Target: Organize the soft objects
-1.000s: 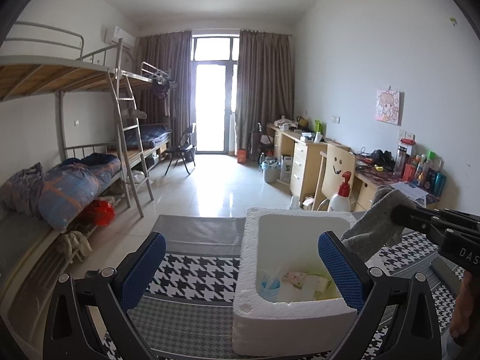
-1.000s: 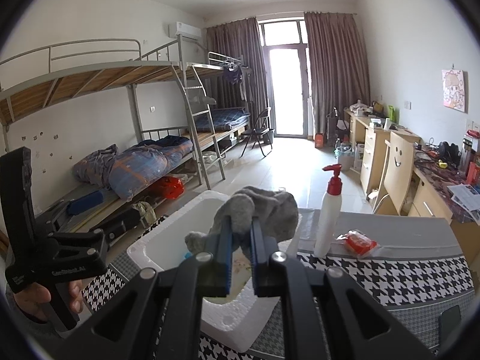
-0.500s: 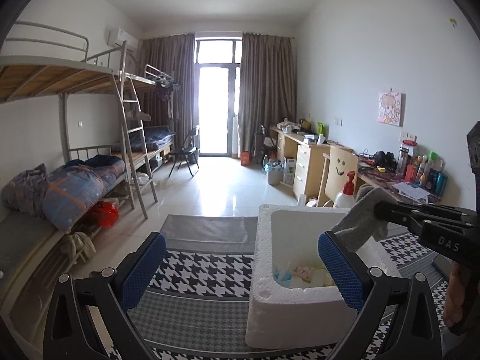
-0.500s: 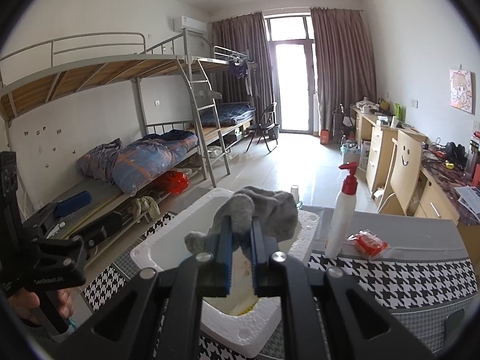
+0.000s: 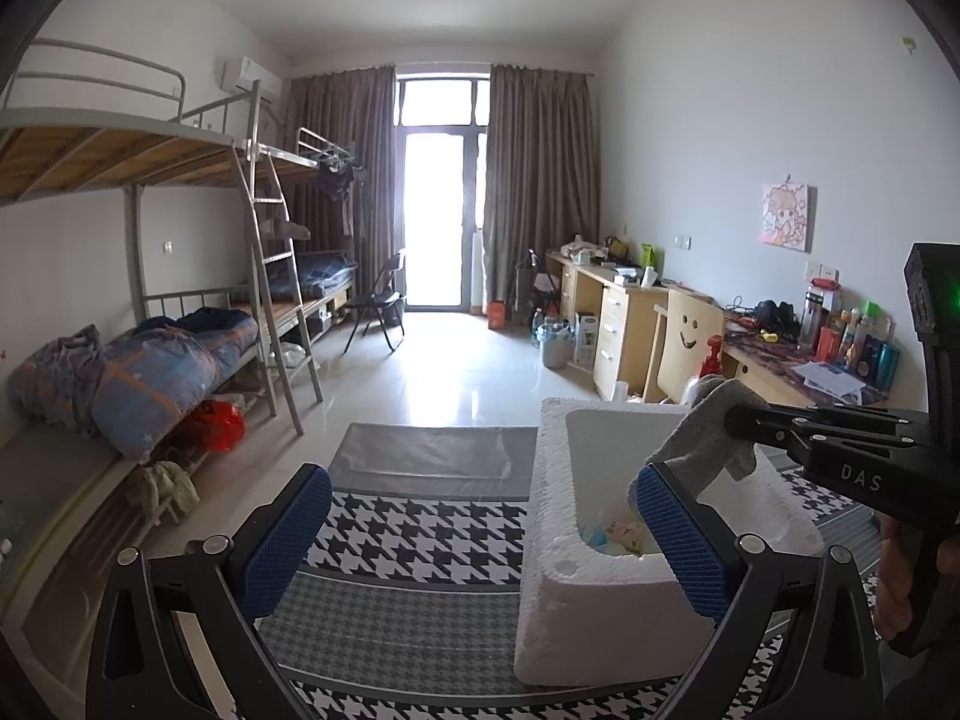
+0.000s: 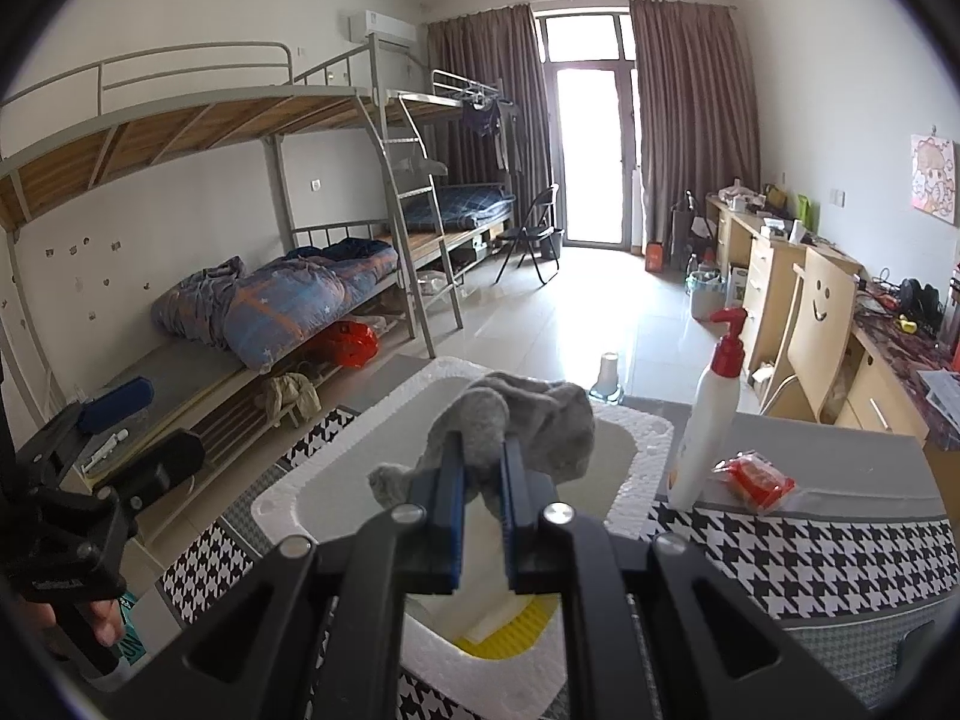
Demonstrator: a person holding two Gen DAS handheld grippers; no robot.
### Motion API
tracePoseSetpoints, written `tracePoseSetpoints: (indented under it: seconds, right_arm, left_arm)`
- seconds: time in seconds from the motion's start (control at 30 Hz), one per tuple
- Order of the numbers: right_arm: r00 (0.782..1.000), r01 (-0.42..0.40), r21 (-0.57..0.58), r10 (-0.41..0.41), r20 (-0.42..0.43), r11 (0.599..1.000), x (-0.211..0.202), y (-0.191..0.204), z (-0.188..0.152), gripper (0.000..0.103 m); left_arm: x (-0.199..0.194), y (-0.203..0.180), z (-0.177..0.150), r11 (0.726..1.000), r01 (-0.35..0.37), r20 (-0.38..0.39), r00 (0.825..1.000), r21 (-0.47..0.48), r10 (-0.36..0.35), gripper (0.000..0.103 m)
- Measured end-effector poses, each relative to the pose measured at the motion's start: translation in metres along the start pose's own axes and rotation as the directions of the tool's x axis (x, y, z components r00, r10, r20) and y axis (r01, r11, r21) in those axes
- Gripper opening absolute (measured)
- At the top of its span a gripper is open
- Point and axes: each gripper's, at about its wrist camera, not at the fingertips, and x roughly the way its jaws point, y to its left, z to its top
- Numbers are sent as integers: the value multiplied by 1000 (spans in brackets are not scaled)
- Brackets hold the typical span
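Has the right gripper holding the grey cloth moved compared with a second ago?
Yes. In the left wrist view the right gripper and its grey cloth have shifted from beside the white foam box to over its opening.

My left tongs (image 5: 480,534) fill the bottom of the frame with their blue pads spread wide and nothing between them, above the houndstooth-covered tabletop (image 5: 414,540). At lower right sits the white foam box (image 5: 576,612), with small pale items in its bottom. From the right edge my right tongs (image 5: 735,420) reach in over the box, clamped on a limp grey cloth (image 5: 705,444) that hangs above its opening.
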Motion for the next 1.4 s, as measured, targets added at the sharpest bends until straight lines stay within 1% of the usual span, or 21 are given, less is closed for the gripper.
tracePoseSetpoints:
  seconds: [0.3, 0.43, 0.47, 0.53, 0.57, 0.6, 0.67, 0.7, 0.9, 1.03, 1.4]
  right_arm:
    - [999, 8, 4, -8, -32, 1000, 15, 2, 0, 13]
    - [997, 25, -1, -25, -68, 1000, 26, 2, -1, 13]
    - [997, 23, 3, -23, -73, 1000, 27, 3, -1, 14]
    - [996, 21, 15, -20, -83, 1000, 30, 2, -2, 20]
    - [996, 31, 16, -29, -88, 999, 31, 1, -3, 34]
    - [995, 39, 14, -37, -92, 999, 32, 1, -3, 56]
    - [996, 38, 17, -36, -79, 999, 29, 2, -6, 80]
    - [997, 32, 18, -31, -71, 999, 27, 2, -6, 82]
    - [998, 15, 13, -15, -56, 1000, 16, 3, -6, 82]
    - [999, 19, 15, -19, -43, 1000, 5, 0, -8, 82]
    - [999, 52, 9, -52, 4, 999, -25, -2, -12, 82]
  left_arm:
    - [1, 9, -4, 1000, -25, -13, 1000, -18, 25, 102]
    - [2, 11, -4, 999, -32, -16, 999, -22, 32, 102]
    - [2, 12, -5, 999, -31, -16, 999, -24, 31, 102]
    - [3, 12, -6, 999, -29, -21, 999, -22, 29, 102]
    - [3, 12, -6, 999, -30, -23, 999, -21, 30, 102]
    - [3, 12, -7, 999, -29, -24, 999, -19, 29, 102]
    - [4, 11, -7, 999, -29, -27, 999, -18, 28, 102]
    - [4, 10, -6, 1000, -26, -28, 999, -17, 26, 102]
    - [0, 4, -6, 1000, -13, -21, 1000, -11, 12, 102]
    - [-2, 3, -7, 1000, -10, -19, 1000, -13, 10, 102]
    - [-15, -14, -5, 1000, 26, -3, 1000, 8, -26, 102]
